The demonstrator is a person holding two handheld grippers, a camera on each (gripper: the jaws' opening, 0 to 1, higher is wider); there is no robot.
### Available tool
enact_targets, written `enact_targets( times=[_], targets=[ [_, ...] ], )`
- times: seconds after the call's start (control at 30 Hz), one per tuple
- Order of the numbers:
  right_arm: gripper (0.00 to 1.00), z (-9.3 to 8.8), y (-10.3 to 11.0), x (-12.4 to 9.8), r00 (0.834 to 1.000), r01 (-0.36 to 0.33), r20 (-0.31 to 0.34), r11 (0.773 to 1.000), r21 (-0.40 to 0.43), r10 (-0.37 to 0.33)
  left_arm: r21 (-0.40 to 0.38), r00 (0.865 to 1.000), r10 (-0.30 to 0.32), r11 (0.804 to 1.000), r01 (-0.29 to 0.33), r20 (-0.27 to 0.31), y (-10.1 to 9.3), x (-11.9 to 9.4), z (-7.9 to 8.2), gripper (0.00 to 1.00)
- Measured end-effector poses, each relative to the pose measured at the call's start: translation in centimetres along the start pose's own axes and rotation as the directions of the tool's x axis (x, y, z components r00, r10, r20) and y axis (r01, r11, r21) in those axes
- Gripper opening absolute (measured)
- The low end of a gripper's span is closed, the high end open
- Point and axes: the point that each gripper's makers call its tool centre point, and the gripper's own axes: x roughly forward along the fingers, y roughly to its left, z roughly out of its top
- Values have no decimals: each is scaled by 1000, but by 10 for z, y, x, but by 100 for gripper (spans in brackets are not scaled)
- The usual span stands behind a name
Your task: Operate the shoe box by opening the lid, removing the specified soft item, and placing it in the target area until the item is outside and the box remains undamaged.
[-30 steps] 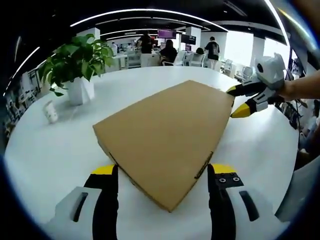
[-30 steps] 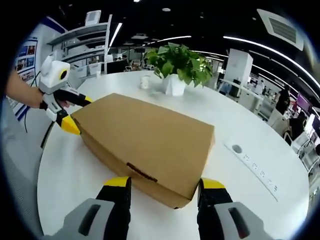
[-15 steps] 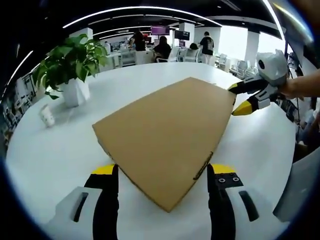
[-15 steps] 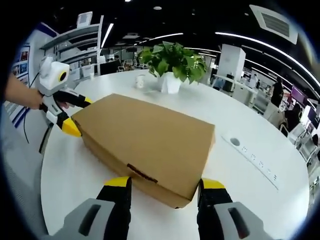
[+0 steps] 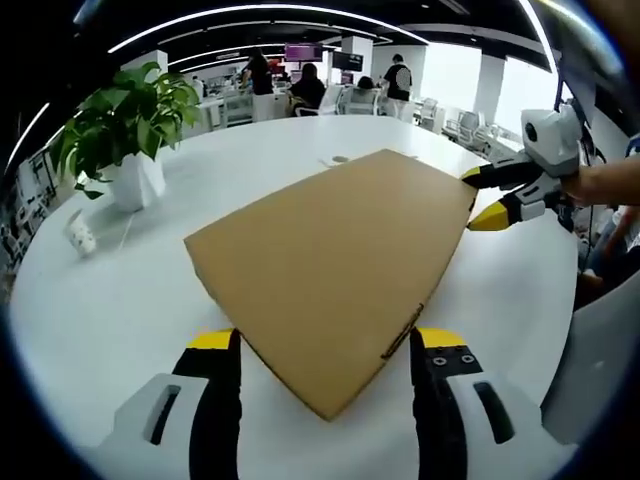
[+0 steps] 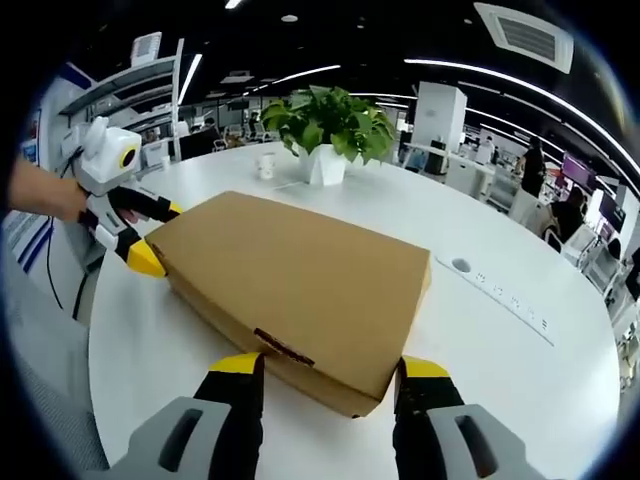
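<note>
The closed cardboard shoe box point(image 5: 330, 265) lies flat on the round white bench point(image 5: 110, 300), lid still down. The left tool point(image 5: 325, 345) is spread wide astride one box corner; the right tool point(image 6: 328, 368) is spread wide astride the opposite corner. A potted plant point(image 6: 325, 135) stands well behind the box

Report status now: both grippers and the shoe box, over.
Left gripper open, jaws either side of the shoe box corner. Right gripper open at the opposite corner. Lid closed, box flat on white table. Potted plant well behind, nothing in the way.
</note>
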Motion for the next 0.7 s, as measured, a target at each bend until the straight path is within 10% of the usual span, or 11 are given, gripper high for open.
enact_targets(
  times=[0.7],
  targets=[
    [47,-12,26,-18,996,91,-7,992,89,-90,106,995,-71,991,77,-64,-4,-10,-4,70]
  ],
)
